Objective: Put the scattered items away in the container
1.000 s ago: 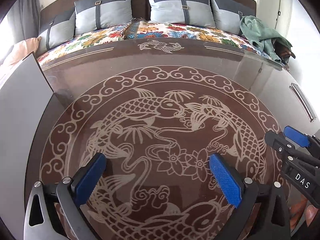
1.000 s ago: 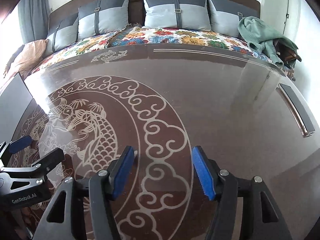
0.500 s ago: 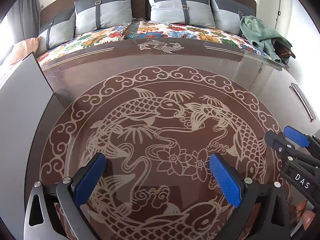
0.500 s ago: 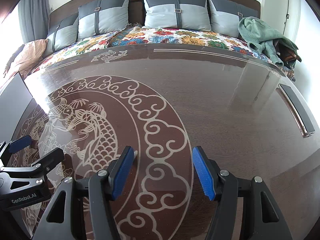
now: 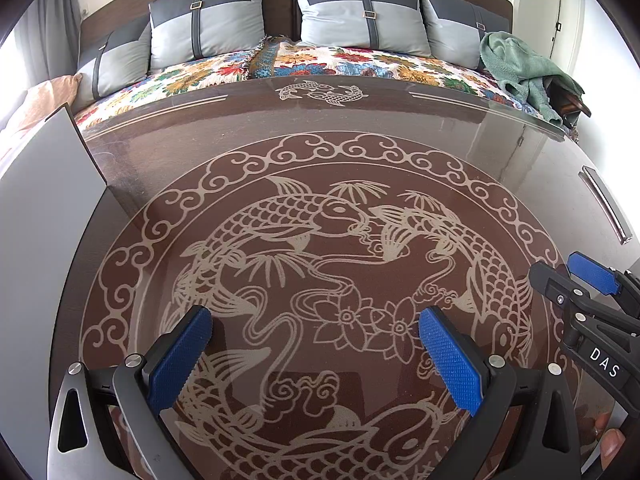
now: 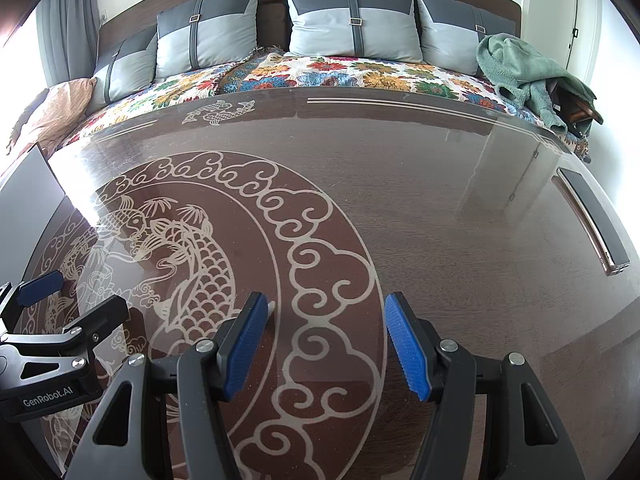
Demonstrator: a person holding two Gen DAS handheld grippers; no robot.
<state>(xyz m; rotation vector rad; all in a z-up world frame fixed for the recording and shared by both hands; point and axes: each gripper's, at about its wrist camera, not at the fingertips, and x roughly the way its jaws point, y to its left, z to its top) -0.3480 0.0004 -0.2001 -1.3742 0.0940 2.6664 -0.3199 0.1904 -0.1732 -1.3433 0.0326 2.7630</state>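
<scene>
No scattered items and no container show in either view. My left gripper (image 5: 314,320) hovers open over the koi pattern of the glass-topped table (image 5: 320,152), its blue pads wide apart with nothing between them. My right gripper (image 6: 326,308) is also open and empty, over the cloud border of the pattern. Each gripper appears at the edge of the other's view: the right gripper (image 5: 592,280) at the right side, the left gripper (image 6: 60,300) at the left side.
A flat grey panel (image 5: 40,200) stands at the table's left edge. A slim dark bar-shaped object (image 6: 592,220) lies near the right edge. Behind the table is a bed with a floral cover (image 5: 360,60), grey pillows and a green towel (image 5: 520,64).
</scene>
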